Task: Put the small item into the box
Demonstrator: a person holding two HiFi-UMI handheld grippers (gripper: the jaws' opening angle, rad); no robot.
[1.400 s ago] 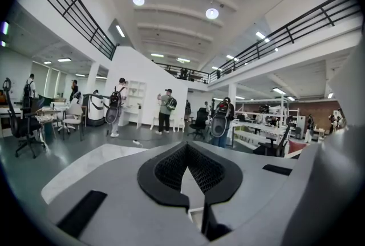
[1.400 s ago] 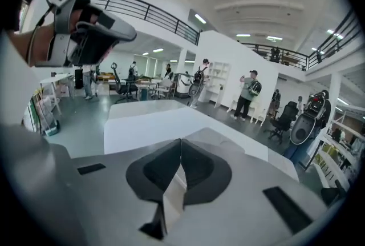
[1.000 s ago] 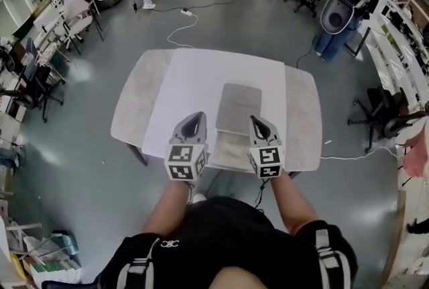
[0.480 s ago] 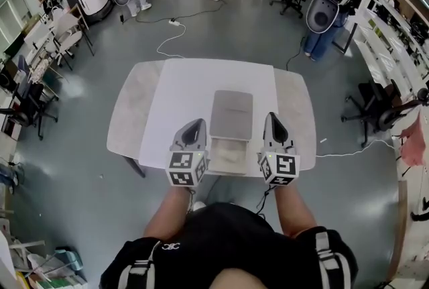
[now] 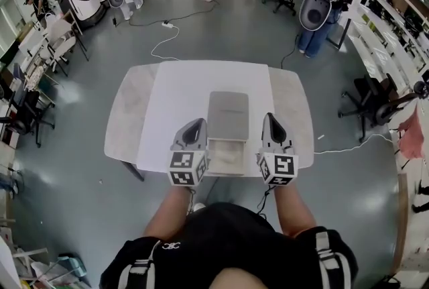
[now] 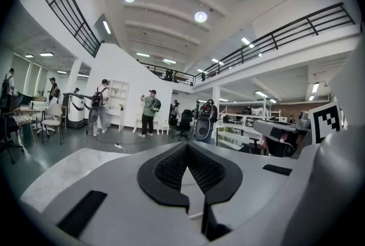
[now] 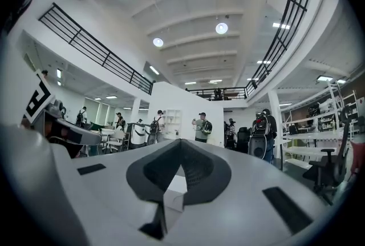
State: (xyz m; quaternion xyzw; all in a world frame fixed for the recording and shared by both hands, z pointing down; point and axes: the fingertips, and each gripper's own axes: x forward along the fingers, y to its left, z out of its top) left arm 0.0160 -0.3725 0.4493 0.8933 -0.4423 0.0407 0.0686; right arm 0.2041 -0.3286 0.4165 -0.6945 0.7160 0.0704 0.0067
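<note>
Both pairs of jaws are pressed together at the tips, with nothing between them. The left gripper (image 5: 194,130) sits just left of the box (image 5: 228,113) and the right gripper (image 5: 273,125) just right of it. Both point away from the person over the table's (image 5: 127,113) near edge. The small item cannot be made out: the box's open near half shows only a pale blur.

Black top (image 5: 224,234) with white-striped sleeves (image 5: 137,267), grey left hand-held gripper (image 5: 195,125), right hand-held gripper (image 5: 271,121), square-marker cubes (image 5: 186,168)

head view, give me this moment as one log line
left gripper: shut, empty | right gripper: shut, empty | box: open, between them on table
</note>
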